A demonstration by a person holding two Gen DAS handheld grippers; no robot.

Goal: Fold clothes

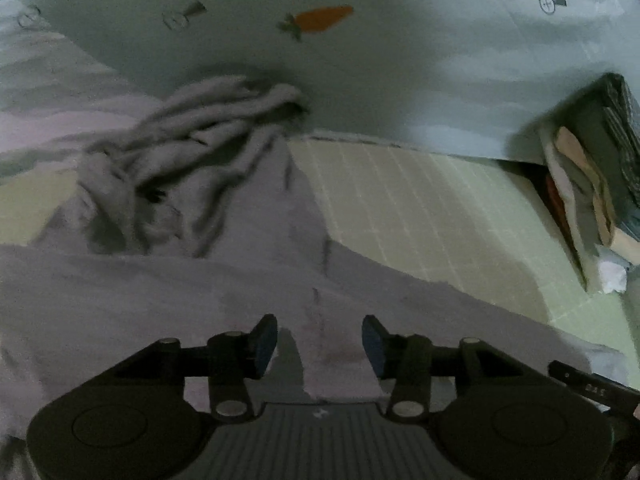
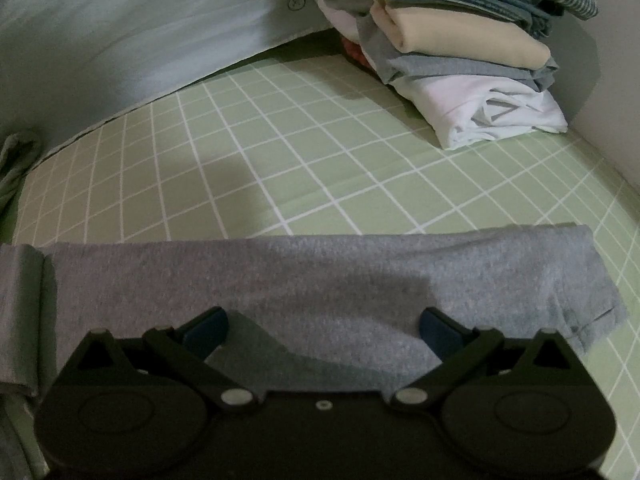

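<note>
Both grippers, left gripper (image 1: pixel 319 343) and right gripper (image 2: pixel 323 328), gape wide, holding nothing, over the grey garment (image 2: pixel 248 280) on the green checked sheet (image 2: pixel 280 152); folded stack (image 2: pixel 460 60) beyond.

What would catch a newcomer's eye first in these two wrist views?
Probably the grey garment spread over the green checked sheet, right under both open grippers. Next, the stack of folded clothes at the far right of the bed, topped by striped fabric. In the left view, an orange carrot print stands out on the pale cover.
</note>
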